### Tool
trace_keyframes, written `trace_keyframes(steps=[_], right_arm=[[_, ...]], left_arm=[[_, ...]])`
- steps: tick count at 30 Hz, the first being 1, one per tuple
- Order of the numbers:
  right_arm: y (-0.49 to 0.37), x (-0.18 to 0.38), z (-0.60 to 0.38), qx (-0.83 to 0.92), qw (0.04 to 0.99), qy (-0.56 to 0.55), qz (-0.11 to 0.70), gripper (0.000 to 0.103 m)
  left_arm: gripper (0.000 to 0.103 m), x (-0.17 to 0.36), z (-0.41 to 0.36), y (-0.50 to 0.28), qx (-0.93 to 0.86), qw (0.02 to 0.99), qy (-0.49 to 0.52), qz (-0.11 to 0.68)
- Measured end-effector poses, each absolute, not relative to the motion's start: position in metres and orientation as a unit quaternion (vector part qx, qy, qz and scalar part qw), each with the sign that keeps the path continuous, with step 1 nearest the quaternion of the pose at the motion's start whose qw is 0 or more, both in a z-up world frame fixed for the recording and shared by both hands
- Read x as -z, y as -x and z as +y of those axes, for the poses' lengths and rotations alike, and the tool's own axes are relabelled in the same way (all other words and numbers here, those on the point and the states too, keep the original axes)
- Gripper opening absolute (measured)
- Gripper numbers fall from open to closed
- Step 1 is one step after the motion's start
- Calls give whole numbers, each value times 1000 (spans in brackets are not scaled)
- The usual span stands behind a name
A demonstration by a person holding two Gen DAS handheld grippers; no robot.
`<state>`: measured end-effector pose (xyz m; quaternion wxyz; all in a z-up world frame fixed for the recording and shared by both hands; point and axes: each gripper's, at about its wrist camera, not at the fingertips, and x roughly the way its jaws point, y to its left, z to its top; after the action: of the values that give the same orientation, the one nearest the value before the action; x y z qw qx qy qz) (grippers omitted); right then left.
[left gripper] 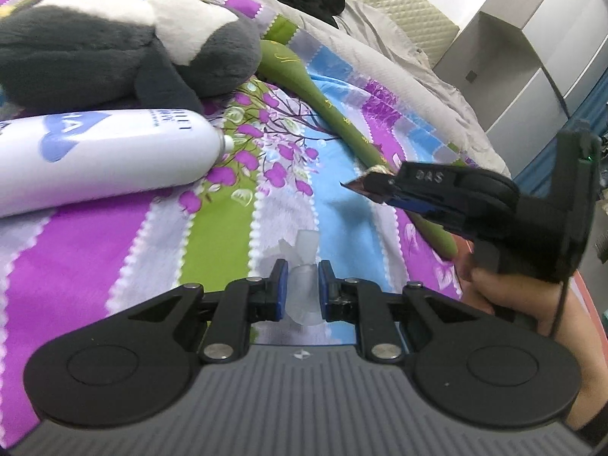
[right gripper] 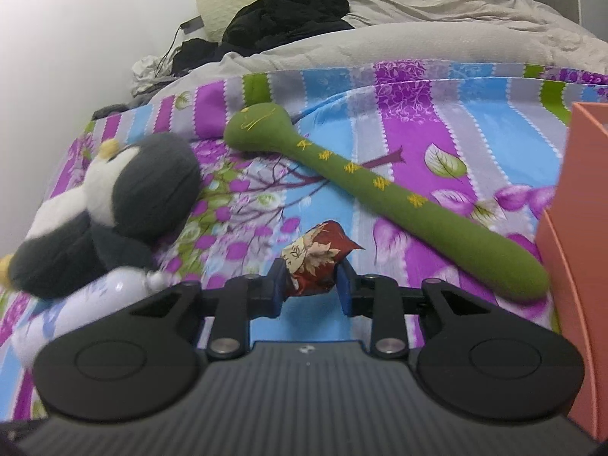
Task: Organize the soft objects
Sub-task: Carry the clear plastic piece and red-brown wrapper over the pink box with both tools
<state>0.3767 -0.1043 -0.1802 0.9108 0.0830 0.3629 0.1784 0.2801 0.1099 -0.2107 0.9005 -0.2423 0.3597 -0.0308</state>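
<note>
A grey and white penguin plush lies on the striped bedspread at the left; it also shows in the right wrist view. A long green soft mallet lies across the bed, and in the left wrist view. My left gripper is shut on a clear soft plastic piece. My right gripper is shut on a small red leaf-print pouch and holds it over the bed; it shows at the right in the left wrist view.
A white spray can lies beside the penguin. An orange box stands at the right edge. Black clothes and a grey quilt are heaped at the far end. A grey cabinet stands beyond the bed.
</note>
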Motion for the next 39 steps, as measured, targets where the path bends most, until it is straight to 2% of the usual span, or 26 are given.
trace_keyframes(steps=[19, 39], right_arm=[[-250, 156, -133, -188, 899, -41, 393, 31], [-162, 97, -164, -191, 901, -7, 388, 31]], left_arm=[[20, 189, 86, -213, 13, 901, 201, 383], [19, 113, 64, -147, 31, 913, 170, 370]])
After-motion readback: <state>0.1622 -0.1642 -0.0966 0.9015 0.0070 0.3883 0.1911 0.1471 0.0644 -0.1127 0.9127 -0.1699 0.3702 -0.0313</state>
